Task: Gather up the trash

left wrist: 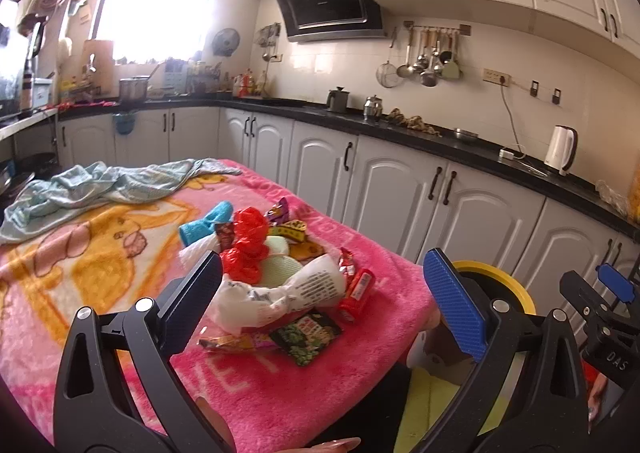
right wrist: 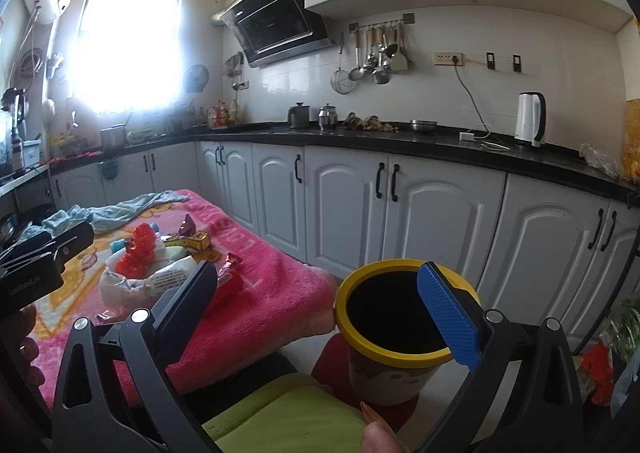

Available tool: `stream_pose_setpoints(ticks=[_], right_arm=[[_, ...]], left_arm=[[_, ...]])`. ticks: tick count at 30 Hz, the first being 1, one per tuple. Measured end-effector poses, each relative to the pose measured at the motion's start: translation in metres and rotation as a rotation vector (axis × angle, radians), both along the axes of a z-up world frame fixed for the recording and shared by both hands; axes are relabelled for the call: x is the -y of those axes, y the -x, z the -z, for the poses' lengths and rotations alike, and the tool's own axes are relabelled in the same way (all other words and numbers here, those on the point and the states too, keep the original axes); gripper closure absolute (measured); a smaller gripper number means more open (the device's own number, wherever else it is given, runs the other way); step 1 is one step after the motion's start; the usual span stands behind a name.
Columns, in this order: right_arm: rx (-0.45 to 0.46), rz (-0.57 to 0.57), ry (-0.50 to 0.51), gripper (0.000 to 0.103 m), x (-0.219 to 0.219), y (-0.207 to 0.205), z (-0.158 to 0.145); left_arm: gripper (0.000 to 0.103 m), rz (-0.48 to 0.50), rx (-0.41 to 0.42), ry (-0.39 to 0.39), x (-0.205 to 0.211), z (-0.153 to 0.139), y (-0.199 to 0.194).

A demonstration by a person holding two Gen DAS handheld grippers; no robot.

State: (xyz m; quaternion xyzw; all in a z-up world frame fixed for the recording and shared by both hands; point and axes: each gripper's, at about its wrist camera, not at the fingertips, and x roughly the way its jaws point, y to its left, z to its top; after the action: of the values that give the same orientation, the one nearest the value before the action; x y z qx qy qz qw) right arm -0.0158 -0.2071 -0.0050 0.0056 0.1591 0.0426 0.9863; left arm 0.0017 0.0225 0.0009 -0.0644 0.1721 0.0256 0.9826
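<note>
A pile of trash lies on the pink blanket (left wrist: 320,381): a white plastic bag (left wrist: 288,293), a red plastic bag (left wrist: 246,249), a red wrapper (left wrist: 357,295), a green snack packet (left wrist: 307,337) and several other wrappers. My left gripper (left wrist: 324,293) is open and empty, hovering just above and in front of the pile. A yellow-rimmed bin (right wrist: 394,329) stands off the table's right edge. My right gripper (right wrist: 320,305) is open and empty, its blue pad (right wrist: 448,313) over the bin's rim. The pile also shows in the right wrist view (right wrist: 160,269).
A light blue cloth (left wrist: 104,185) lies at the blanket's far end, and a blue sock (left wrist: 204,223) sits behind the pile. White cabinets (left wrist: 400,189) under a black counter run along the right. A green cushion (right wrist: 288,417) lies below the table.
</note>
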Motion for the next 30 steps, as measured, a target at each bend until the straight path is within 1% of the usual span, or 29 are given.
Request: stream_pose_setpoints(ticks=[5, 16, 21, 25, 30], right_arm=[[-0.015, -0.061, 0.008, 0.006, -0.015, -0.007, -0.004], [-0.030, -0.242, 0.096, 0.006, -0.064, -0.017, -0.008], [-0.039, -0.293, 0.108, 0.006, -0.078, -0.025, -0.009], [-0.056, -0.326, 0.107, 0.006, -0.088, -0.036, -0.010], [-0.089, -0.320, 0.121, 0.006, -0.096, -0.062, -0.006]], left_arm=[[0.011, -0.049, -0.003, 0.022, -0.014, 0.000, 0.001], [0.011, -0.153, -0.011, 0.097, -0.065, -0.002, -0.001], [0.011, -0.192, -0.021, 0.121, -0.087, -0.001, -0.002], [0.011, -0.202, -0.031, 0.147, -0.104, 0.000, -0.006], [0.011, -0.200, -0.062, 0.176, -0.120, 0.003, -0.016]])
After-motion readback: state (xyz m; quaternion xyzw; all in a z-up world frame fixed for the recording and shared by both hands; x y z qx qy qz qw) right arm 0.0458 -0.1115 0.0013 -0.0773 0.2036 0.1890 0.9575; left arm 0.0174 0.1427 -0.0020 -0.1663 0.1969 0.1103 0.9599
